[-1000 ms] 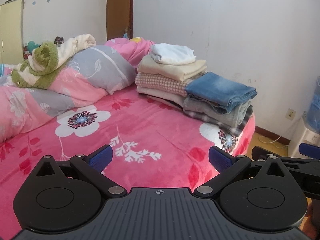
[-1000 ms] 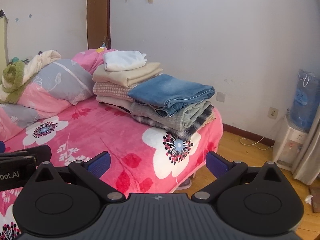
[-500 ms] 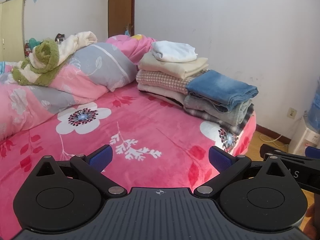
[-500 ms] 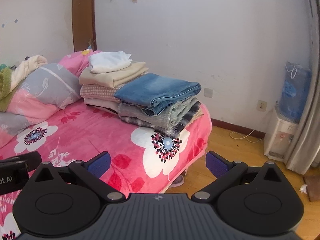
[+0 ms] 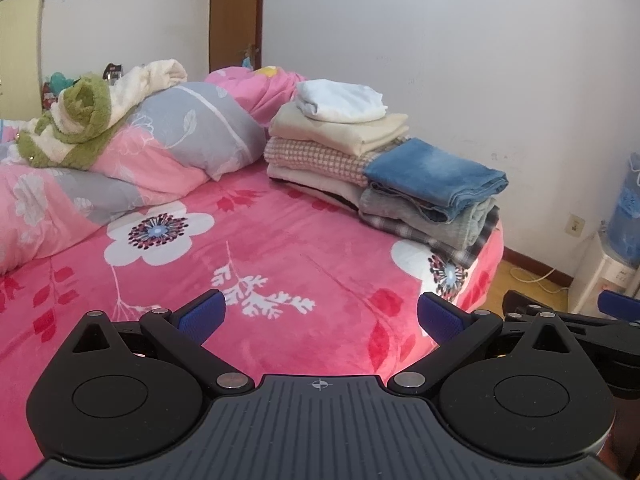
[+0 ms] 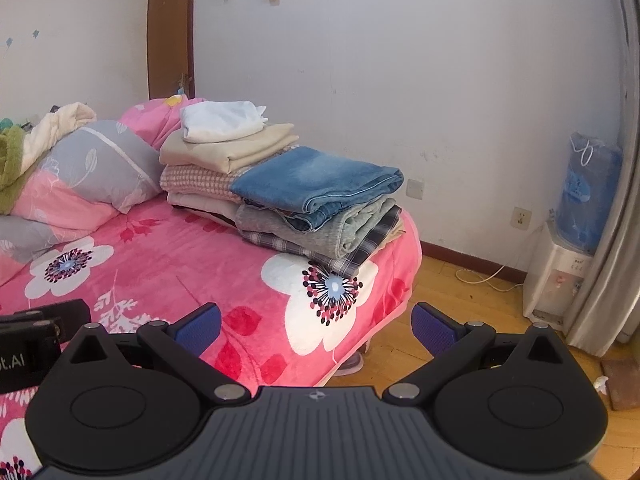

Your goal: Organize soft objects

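Both wrist views low, facing across bed, sharing folded clothes

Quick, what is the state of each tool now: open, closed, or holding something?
Left tool: open, holding nothing, above the bed.
Right tool: open, holding nothing.

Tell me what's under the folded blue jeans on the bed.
Under the blue jeans lie a folded grey garment and, at the bottom, a dark plaid one resting on the pink bedspread. Only their folded edges show; anything between the layers is hidden.
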Tool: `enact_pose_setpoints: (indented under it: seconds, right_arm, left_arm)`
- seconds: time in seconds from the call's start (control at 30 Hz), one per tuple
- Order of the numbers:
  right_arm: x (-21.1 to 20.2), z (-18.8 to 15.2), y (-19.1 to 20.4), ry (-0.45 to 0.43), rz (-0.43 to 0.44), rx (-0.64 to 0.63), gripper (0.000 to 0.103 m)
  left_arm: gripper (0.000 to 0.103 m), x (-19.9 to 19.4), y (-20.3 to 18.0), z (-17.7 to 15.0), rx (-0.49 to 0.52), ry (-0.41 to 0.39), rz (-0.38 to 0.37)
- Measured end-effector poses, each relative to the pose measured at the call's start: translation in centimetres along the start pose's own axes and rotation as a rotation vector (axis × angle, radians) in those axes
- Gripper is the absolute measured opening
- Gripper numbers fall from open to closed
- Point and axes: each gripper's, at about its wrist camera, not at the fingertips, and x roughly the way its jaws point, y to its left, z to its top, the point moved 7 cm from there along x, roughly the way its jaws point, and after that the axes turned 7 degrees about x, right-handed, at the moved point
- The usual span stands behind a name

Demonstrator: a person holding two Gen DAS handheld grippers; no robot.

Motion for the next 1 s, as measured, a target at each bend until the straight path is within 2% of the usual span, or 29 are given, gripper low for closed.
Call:
enact_pose_setpoints:
  seconds: [1.0]
  right_arm:
    - [-0.05, 0.17, 0.40, -0.017, -0.024, -0.022, 0.103]
  left_arm:
    - [0.103, -0.13, 0.39, -0.12, -0.016, -0.005, -0.002]
